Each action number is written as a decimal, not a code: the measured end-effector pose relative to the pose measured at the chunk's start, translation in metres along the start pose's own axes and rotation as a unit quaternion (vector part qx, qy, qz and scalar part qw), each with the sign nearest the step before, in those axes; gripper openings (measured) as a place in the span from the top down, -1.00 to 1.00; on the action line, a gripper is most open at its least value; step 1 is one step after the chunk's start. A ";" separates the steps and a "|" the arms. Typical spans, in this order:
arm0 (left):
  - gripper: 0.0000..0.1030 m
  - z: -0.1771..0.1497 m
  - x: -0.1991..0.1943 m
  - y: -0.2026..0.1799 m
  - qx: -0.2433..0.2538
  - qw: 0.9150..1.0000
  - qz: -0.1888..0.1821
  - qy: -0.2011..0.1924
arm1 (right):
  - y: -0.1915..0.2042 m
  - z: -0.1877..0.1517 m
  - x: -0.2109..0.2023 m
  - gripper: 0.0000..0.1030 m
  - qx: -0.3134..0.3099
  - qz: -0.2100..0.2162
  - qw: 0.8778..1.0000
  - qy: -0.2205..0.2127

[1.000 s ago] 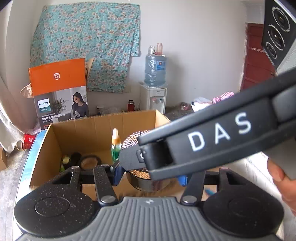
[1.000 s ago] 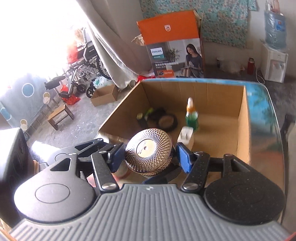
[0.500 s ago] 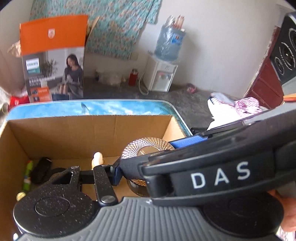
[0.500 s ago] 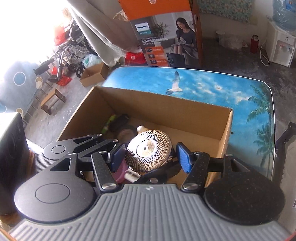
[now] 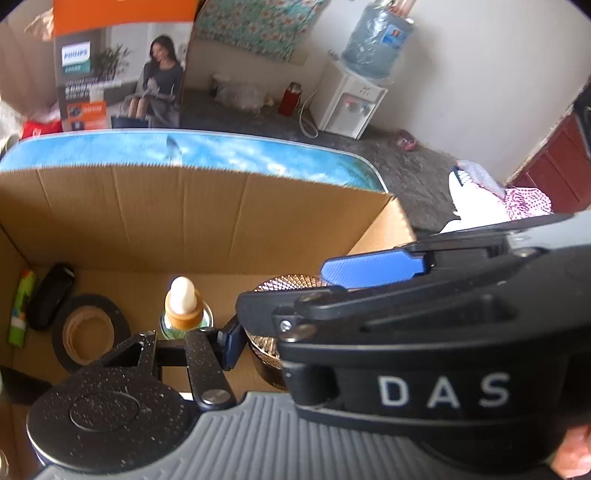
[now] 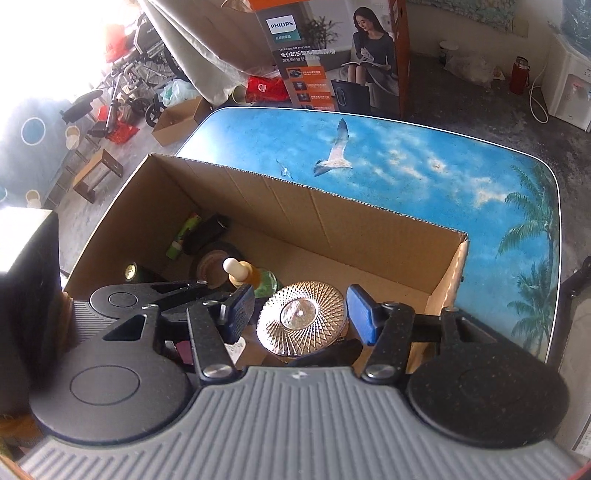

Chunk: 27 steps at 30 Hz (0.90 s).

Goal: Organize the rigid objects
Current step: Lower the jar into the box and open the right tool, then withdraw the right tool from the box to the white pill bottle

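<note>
Both grippers hang over the cardboard box (image 6: 332,218). The gold-lidded jar (image 6: 301,317) sits between the right gripper (image 6: 301,314) fingers, jaws closing, pads apart from it. The left gripper (image 5: 266,332) jaws are opening; its grip can't be told.

Setting: a lived-in home room used partly for storage. Indicators: a water dispenser (image 5: 349,107) against the plain wall, a floral cloth (image 5: 258,26) hung up, a folded wheelchair (image 6: 144,74), a Philips appliance carton (image 6: 332,55) on the bare floor (image 6: 461,103).
</note>
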State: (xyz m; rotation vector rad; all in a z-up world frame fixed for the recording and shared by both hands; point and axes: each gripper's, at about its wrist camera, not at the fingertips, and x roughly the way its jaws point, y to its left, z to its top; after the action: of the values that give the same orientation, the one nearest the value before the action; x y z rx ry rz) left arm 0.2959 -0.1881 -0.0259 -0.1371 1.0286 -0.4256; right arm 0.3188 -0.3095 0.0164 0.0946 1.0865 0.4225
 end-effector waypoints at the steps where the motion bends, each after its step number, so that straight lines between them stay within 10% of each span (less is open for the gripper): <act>1: -0.14 0.000 0.000 0.001 -0.002 1.000 0.001 0.000 | 0.000 0.000 0.001 -0.07 -0.002 -0.001 1.000 0.000; 15: -0.39 -0.015 -0.040 -0.011 0.030 0.998 -0.002 -0.052 | 0.008 -0.033 -0.056 -0.07 0.015 -0.013 0.994 -0.106; 27: -0.61 -0.119 -0.141 -0.023 0.159 0.980 0.030 -0.116 | 0.065 -0.187 -0.163 -0.41 0.076 -0.010 0.951 -0.299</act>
State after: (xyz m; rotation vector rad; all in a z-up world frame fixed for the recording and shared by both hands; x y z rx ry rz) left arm 0.1262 -0.1418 0.0325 0.1283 0.7224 -0.5022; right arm 0.0724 -0.3365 0.0829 0.3267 0.5175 0.2630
